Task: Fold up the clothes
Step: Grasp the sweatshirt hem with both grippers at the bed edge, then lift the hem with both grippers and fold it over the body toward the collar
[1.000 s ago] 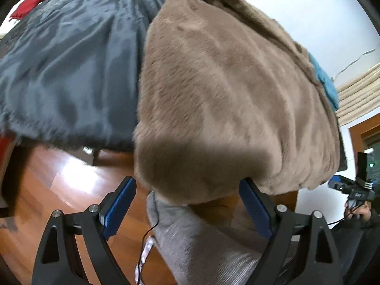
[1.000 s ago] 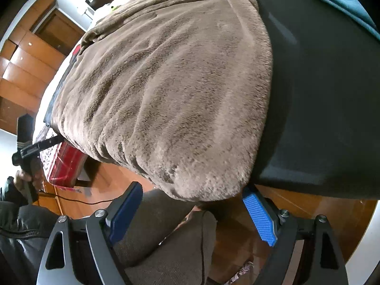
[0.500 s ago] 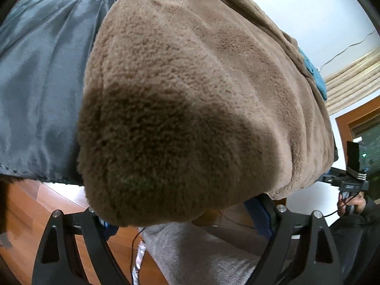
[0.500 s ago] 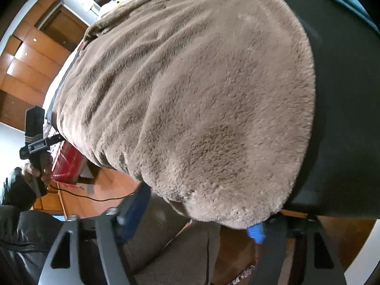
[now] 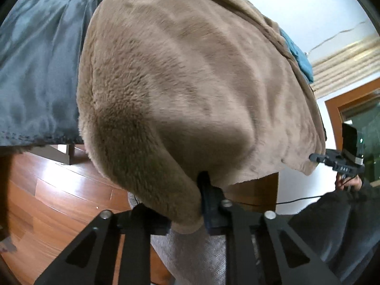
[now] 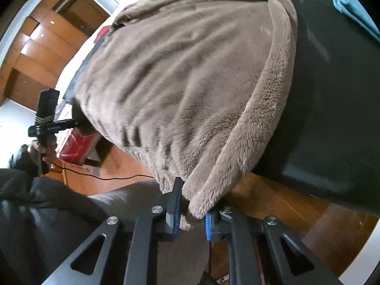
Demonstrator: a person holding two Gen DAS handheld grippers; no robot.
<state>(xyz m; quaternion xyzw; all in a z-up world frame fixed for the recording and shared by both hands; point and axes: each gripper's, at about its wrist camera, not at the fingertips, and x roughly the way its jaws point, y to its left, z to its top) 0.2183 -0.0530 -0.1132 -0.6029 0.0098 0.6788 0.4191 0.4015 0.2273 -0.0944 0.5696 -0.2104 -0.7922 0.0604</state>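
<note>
Both your grippers, left [image 5: 187, 213] and right [image 6: 190, 210], have fingers clamped on the brown fleece garment's [image 5: 190, 90] near hem corners; it lies spread on the bed [image 6: 327, 123], no fold visible.

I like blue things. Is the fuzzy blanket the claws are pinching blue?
No, the fuzzy garment pinched in the right claw is brown.

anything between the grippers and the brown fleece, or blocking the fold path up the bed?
Nothing visible. The left gripper and right gripper are each closed on a hem corner of the brown fleece garment, fabric directly between the pads. The garment's spread top shows nothing lying on it; the teal cloth sits off to its side on the dark cover.
</note>
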